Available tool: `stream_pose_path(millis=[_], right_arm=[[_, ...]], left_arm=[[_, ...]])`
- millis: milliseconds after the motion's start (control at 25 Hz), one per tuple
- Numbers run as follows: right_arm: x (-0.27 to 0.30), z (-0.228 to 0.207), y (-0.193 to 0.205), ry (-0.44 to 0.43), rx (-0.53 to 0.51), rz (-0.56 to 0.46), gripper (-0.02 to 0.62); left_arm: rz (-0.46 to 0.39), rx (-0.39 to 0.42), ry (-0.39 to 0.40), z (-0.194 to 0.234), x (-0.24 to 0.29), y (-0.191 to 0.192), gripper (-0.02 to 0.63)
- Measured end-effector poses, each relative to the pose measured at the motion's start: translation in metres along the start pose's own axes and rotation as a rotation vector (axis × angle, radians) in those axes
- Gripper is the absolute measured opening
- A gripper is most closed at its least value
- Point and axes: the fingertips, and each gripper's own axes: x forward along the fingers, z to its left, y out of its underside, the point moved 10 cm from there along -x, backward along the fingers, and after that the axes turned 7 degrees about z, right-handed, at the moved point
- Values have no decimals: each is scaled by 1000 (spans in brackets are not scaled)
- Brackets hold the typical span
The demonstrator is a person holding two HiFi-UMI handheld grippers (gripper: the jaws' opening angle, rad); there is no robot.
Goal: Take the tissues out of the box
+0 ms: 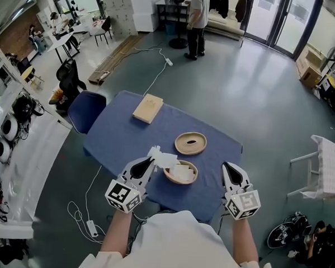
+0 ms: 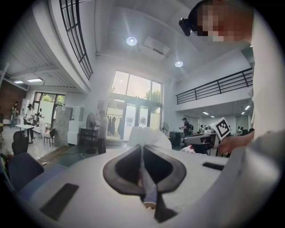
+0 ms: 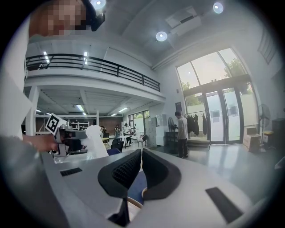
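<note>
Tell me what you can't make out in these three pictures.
Head view: how many tissues lie in the near bowl; the tissue in the left gripper overlaps it.
Left gripper view: that bowl, hidden behind the gripper's own body.
Head view: the tan box, too small to show an opening.

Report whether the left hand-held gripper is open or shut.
Shut on a tissue: the jaws of the left hand-held gripper pinch the white sheet, which sticks up beyond them.
</note>
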Motion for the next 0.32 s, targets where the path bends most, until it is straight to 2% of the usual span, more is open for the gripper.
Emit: stream_pose_path(millis=[320], right_arm=[[-2, 9, 5, -2, -5, 4, 35]], left_arm=[[-11, -8, 13, 0, -6, 5, 21]])
